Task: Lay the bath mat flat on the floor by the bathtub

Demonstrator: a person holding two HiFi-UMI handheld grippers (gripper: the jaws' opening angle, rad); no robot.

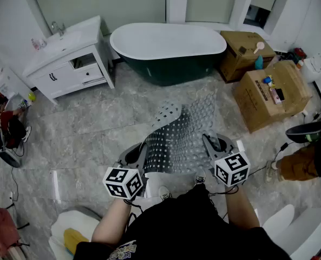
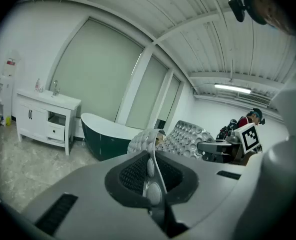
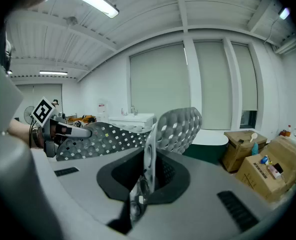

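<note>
The bath mat (image 1: 183, 134) is a translucent grey rubber sheet with small holes and suction cups. I hold it in the air in front of me, its far end curling over. My left gripper (image 1: 140, 155) is shut on its near left corner. My right gripper (image 1: 210, 144) is shut on its near right corner. In the left gripper view the mat's edge (image 2: 152, 160) runs between the closed jaws. The right gripper view shows the mat (image 3: 175, 126) clamped the same way. The dark green bathtub (image 1: 168, 50) with a white rim stands ahead on the marble floor (image 1: 90, 123).
A white vanity (image 1: 68, 58) stands left of the tub. Cardboard boxes (image 1: 268, 91) sit to the right of it. A person's leg (image 1: 306, 161) shows at the right edge. Clothes and bags (image 1: 6, 129) lie at the left. White objects (image 1: 68, 226) sit near my feet.
</note>
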